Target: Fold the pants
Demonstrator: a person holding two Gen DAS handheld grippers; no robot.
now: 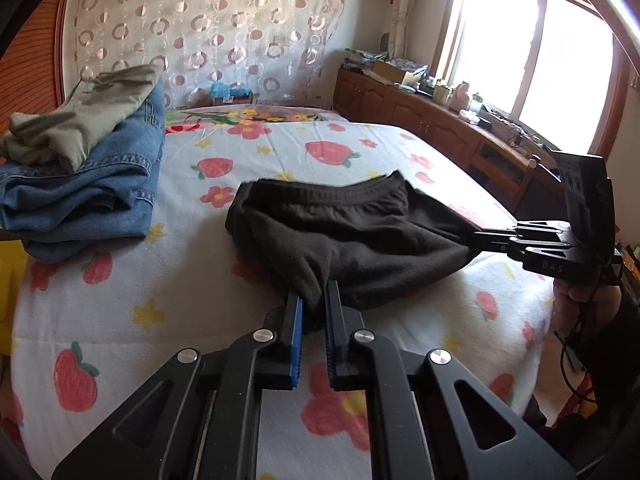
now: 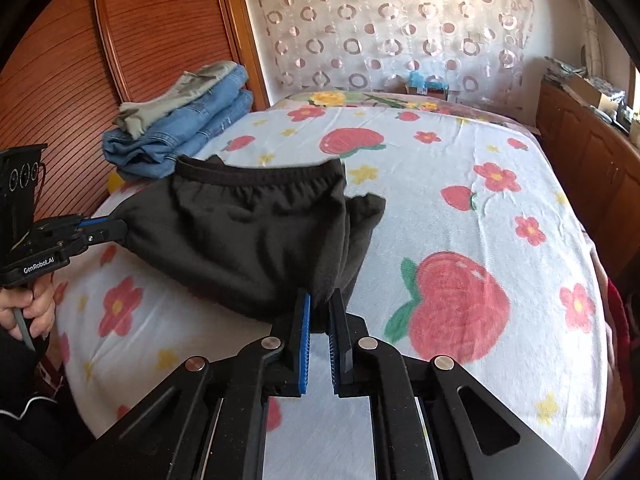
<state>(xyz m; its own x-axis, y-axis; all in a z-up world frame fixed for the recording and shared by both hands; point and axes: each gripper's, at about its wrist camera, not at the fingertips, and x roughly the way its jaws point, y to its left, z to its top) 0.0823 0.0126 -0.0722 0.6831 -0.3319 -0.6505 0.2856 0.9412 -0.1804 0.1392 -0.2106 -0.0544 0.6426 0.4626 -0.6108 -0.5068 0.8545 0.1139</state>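
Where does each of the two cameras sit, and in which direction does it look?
Left wrist: sits on the left gripper, looks along its fingers across the bed toward the window; the right gripper and its hand show.
Right wrist: sits on the right gripper, looks across the bed toward the curtain; the left gripper and its hand show.
Shared: black pants, pinched by both grippers, and folded jeans.

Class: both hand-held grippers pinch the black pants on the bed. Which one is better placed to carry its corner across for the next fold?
Probably the left hand-held gripper: open bedsheet lies beyond the right hand-held gripper, whereas a clothes pile crowds the left side of the black pants.
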